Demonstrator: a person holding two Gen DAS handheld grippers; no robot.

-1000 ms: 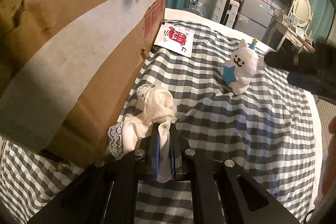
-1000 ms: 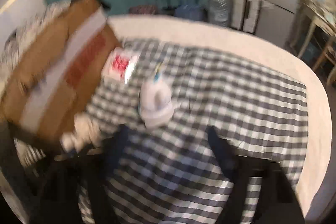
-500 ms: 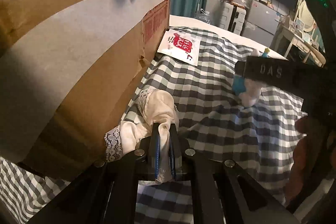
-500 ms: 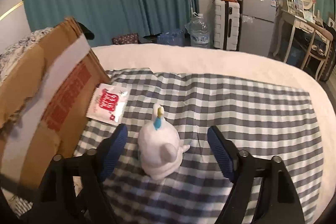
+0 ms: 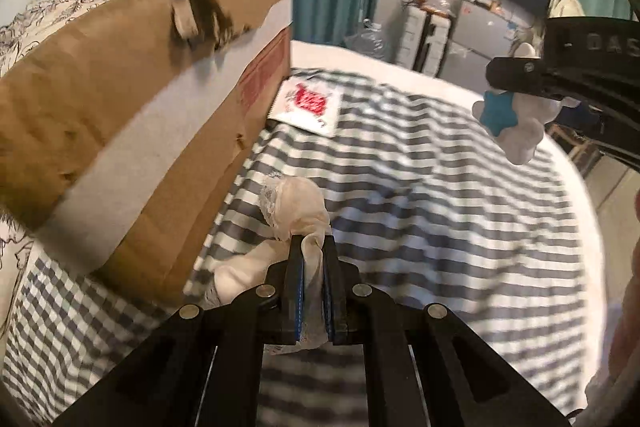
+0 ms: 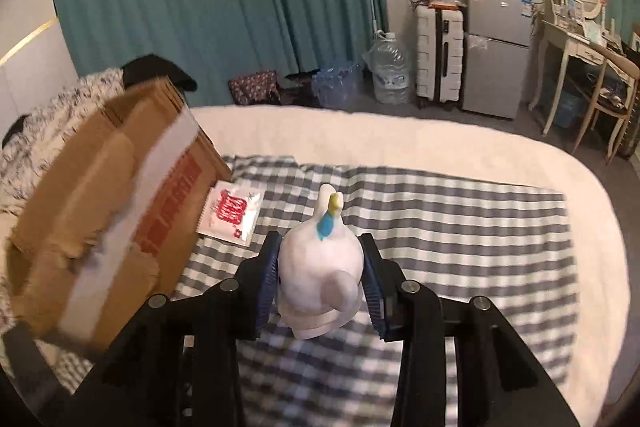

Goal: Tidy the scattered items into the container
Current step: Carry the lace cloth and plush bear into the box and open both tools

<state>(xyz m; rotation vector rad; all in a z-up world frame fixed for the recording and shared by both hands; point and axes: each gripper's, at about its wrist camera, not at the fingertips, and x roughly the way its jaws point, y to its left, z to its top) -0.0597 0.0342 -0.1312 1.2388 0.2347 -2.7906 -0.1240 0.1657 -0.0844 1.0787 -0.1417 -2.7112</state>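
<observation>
Matt torn cardboard box point(image 5: 132, 131), lace-edged cloth point(image 5: 296, 211), seemingly plush toy point(image 6: 320, 267).

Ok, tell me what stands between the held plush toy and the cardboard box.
Nothing visible does. The plush toy, clamped in the right tool, hangs over bare checked blanket; the box stands to its left, the sachet flat below.

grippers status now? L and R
Left gripper: shut on the cream lace cloth.
Right gripper: shut on the white plush toy, lifted off the bed.
</observation>
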